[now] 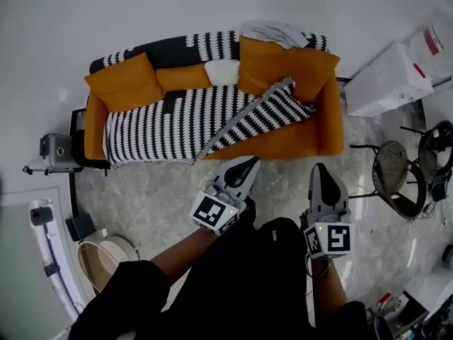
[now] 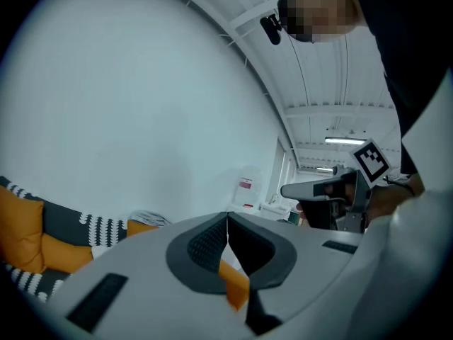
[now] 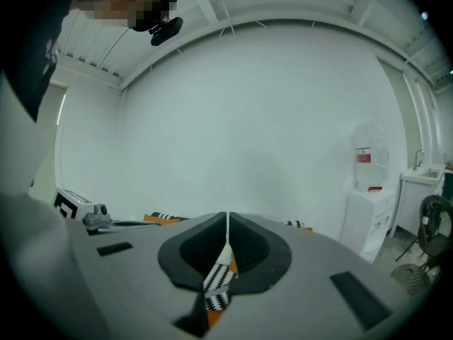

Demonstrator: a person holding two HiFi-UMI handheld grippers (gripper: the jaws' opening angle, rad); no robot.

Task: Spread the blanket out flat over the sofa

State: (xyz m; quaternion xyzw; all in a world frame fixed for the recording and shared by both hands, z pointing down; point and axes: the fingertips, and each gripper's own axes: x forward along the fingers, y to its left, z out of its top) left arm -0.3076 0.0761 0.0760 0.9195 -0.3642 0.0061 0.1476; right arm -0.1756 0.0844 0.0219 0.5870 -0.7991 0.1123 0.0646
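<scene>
An orange sofa (image 1: 311,137) stands against the wall. The black-and-white patterned blanket (image 1: 177,119) covers its back and the left and middle of the seat. The blanket's right part lies folded back in a diagonal flap (image 1: 265,112), so the right seat shows bare orange. My left gripper (image 1: 248,163) and right gripper (image 1: 320,168) hover over the floor in front of the sofa, both shut and holding nothing. In the left gripper view the shut left gripper (image 2: 227,217) points at the wall, with the sofa (image 2: 25,239) low on the left.
Orange cushions (image 1: 126,82) and a white cushion (image 1: 223,71) lean on the backrest, and a grey cloth (image 1: 272,32) lies on top. A white cabinet (image 1: 389,80) and a wire chair (image 1: 395,172) stand right. A tripod device (image 1: 56,151) and a bin (image 1: 99,257) are left.
</scene>
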